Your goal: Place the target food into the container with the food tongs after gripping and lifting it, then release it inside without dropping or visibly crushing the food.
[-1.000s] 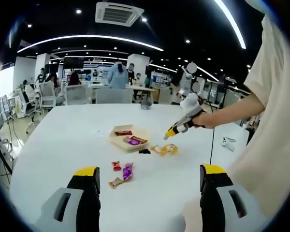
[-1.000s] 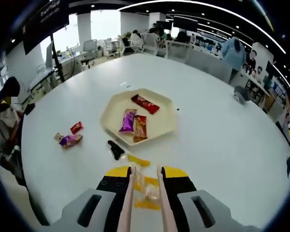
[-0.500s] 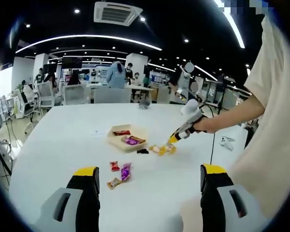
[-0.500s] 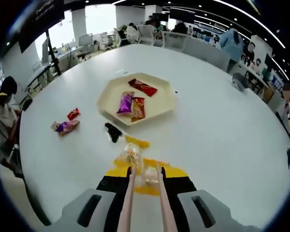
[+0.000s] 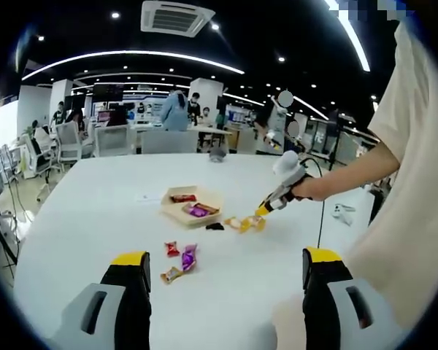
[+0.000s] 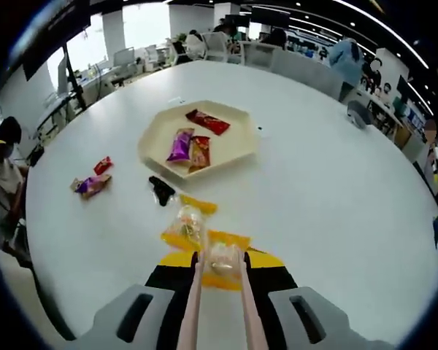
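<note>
My right gripper (image 6: 220,264) is shut on the food tongs (image 6: 195,292), whose two pale arms rise between its jaws. Between the tong tips sits a clear snack packet with yellow edges (image 6: 222,261), low over the white table. Another yellow packet (image 6: 187,229) lies just ahead of it. The cream hexagonal tray (image 6: 233,149) lies further ahead and holds a purple packet (image 6: 180,144), an orange one and a red one. In the left gripper view my left gripper (image 5: 225,261) hangs open and holds nothing. A hand holds the right gripper (image 5: 276,200) over the yellow packets (image 5: 247,223), right of the tray (image 5: 177,208).
A small black object (image 6: 160,189) lies between the tray and the yellow packets. Loose candies (image 6: 91,183) lie on the table to the left. The white table (image 6: 336,189) is bare to the right. A person's sleeve and torso (image 5: 409,182) stand at the right. Office chairs and people are far behind.
The right gripper has sunk a little toward the yellow packets and drawn back from the tray. The packet now sits nearer the tong tips. The left gripper has barely moved.
</note>
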The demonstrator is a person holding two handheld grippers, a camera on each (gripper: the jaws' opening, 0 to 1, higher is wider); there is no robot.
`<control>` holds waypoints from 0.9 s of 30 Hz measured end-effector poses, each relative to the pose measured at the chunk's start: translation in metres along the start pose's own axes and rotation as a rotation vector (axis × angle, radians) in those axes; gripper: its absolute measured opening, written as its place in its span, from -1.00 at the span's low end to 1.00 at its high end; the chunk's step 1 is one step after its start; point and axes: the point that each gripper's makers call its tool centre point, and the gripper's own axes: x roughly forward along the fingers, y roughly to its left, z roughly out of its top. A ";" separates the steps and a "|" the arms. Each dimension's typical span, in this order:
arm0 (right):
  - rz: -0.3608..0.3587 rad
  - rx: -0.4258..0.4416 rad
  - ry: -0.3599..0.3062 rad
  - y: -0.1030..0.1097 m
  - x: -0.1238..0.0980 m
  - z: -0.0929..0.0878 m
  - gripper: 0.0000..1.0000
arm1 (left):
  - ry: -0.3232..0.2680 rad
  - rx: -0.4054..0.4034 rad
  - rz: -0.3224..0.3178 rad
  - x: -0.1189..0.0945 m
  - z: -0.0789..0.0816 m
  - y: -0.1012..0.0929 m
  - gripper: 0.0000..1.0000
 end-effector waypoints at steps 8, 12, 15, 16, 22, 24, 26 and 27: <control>0.006 0.017 0.017 0.002 0.005 -0.003 -0.50 | 0.007 -0.003 0.001 0.001 0.000 0.000 0.71; 0.006 0.017 0.020 0.002 0.006 -0.003 -0.49 | 0.008 -0.005 0.002 0.001 0.000 0.001 0.70; 0.009 0.016 0.022 0.003 0.006 -0.003 -0.49 | 0.010 -0.006 0.002 0.002 -0.001 0.001 0.70; 0.008 0.016 0.023 0.003 0.006 -0.003 -0.49 | 0.011 -0.005 0.001 0.002 -0.001 0.001 0.70; 0.012 0.000 0.033 0.006 0.010 -0.004 -0.48 | 0.014 -0.006 -0.001 0.003 0.000 0.001 0.70; 0.012 -0.001 0.033 0.006 0.010 -0.004 -0.48 | 0.015 -0.006 -0.001 0.004 0.000 0.001 0.70; 0.013 -0.002 0.034 0.006 0.011 -0.004 -0.48 | 0.015 -0.005 -0.002 0.004 0.000 0.000 0.70; 0.013 -0.003 0.034 0.006 0.011 -0.004 -0.48 | 0.017 -0.006 -0.002 0.004 0.000 0.000 0.70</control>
